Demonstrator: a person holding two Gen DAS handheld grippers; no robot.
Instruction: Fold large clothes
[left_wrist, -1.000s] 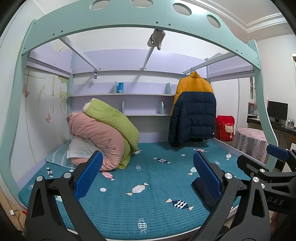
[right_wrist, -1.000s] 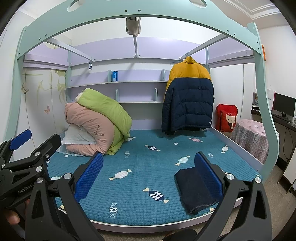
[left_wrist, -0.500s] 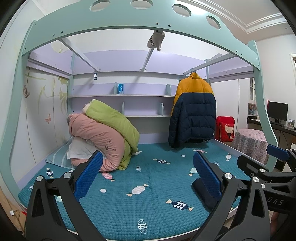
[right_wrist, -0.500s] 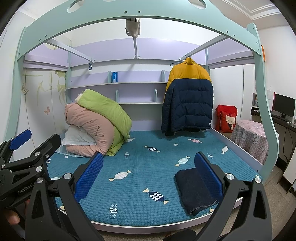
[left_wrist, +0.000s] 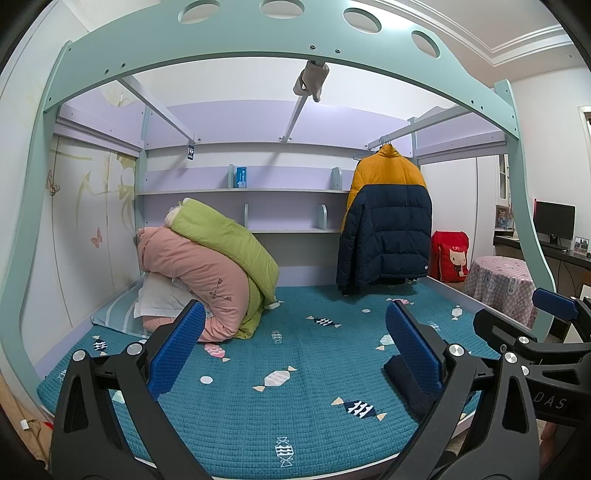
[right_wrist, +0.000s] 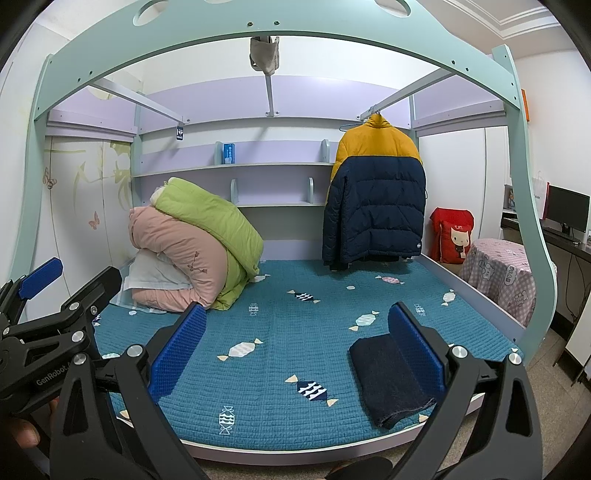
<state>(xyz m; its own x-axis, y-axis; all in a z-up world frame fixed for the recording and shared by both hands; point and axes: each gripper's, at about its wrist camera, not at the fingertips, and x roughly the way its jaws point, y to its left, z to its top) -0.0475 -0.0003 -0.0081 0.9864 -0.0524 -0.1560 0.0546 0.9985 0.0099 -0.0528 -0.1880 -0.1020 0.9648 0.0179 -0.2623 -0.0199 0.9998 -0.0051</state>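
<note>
A folded dark denim garment (right_wrist: 391, 380) lies at the front right corner of the teal bed cover (right_wrist: 288, 332); in the left wrist view the garment (left_wrist: 402, 380) is partly hidden behind a finger. A yellow and navy puffer jacket (right_wrist: 373, 199) hangs on a rail at the back right; it also shows in the left wrist view (left_wrist: 386, 221). My left gripper (left_wrist: 291, 350) is open and empty in front of the bed. My right gripper (right_wrist: 295, 347) is open and empty, beside the denim garment.
Rolled pink (left_wrist: 192, 273) and green (left_wrist: 229, 240) quilts with a white pillow lie at the bed's back left. The mint bed frame arch (left_wrist: 258, 33) spans overhead. A red bag (left_wrist: 450, 254) and a table with a pink cloth (left_wrist: 498, 284) stand to the right of the bed.
</note>
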